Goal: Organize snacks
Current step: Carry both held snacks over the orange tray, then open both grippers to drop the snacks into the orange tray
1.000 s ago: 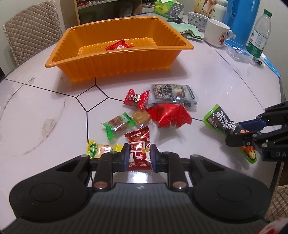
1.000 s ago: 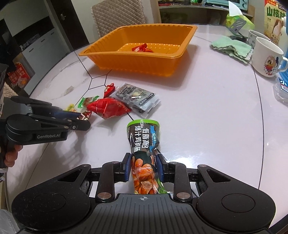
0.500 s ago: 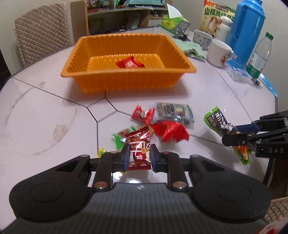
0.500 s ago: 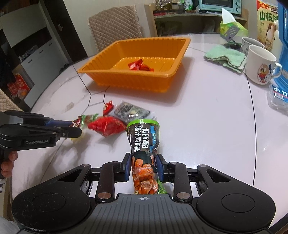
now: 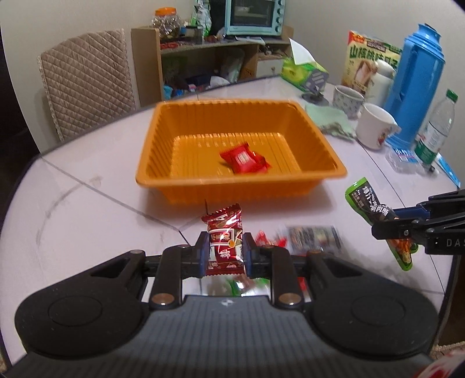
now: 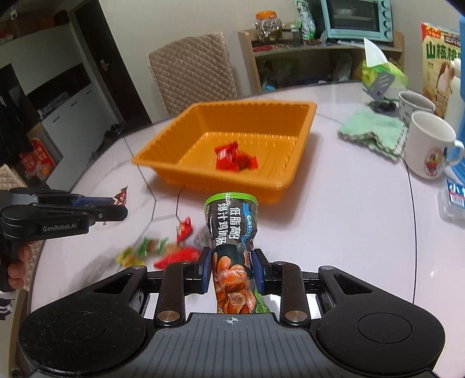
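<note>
Left wrist view shows the left gripper (image 5: 223,251) pinched tight on a dark red candy packet (image 5: 224,232). The packet stands up between the two blue pads, its long side pointing ahead. Straight ahead of it, and a bit lower, sits the orange tray (image 5: 186,177). One red snack (image 5: 243,158) already lies inside the tray.

The right gripper (image 6: 232,270) squeezes a long green and black chicken snack pouch (image 6: 231,224). The pouch sticks out forward too, with its green end toward the near wall of the tray. From this side the tray lies ahead and a little to the left.

Both claws hold their snacks up off the table, not touching it. I think the left claw is the nearer one to the tray, since its packet points right at the near wall. Each snack still has to go over that wall before it can drop in.

More snacks (image 6: 162,247) lie loose on the pale, shiny table (image 5: 87,203) below the claws; they look blurry. Two mugs (image 6: 427,145), a green cloth (image 6: 375,130), a blue flask (image 5: 415,78) and a water bottle (image 5: 436,128) stand off to the right. A padded chair (image 5: 84,84) and a shelf with a small oven (image 5: 250,14) are behind the table.
</note>
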Demonstrator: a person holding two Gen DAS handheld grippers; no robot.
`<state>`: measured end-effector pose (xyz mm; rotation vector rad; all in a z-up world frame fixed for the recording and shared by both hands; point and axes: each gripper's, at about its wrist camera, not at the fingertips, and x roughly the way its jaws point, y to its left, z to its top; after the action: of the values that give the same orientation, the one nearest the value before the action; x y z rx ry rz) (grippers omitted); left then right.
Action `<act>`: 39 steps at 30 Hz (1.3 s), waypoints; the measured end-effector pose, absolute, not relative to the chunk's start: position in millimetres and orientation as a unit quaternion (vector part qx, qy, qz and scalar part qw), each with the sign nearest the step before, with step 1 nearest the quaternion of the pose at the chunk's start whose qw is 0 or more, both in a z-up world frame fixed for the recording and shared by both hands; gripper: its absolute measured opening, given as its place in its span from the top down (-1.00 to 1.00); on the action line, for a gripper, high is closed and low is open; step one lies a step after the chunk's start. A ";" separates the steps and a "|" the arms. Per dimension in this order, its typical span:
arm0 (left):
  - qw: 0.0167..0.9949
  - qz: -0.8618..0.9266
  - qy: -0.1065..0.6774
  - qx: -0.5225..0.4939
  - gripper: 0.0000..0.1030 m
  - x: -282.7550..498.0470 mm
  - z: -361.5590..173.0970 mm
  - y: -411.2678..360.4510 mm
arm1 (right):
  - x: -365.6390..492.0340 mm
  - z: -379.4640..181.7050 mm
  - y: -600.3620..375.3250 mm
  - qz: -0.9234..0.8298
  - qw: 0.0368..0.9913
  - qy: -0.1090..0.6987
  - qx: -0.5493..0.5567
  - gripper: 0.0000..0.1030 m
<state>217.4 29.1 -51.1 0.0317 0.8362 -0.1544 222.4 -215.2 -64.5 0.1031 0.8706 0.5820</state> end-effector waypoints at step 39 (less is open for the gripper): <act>0.911 -0.063 0.408 0.011 0.59 378.5 -60.5 37.6 | 388.4 -78.7 -171.9 0.138 0.878 0.433 0.150 0.42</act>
<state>378.5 37.6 -60.5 0.0227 0.8412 -0.1306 388.4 -171.9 -78.7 0.3136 0.9041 0.2882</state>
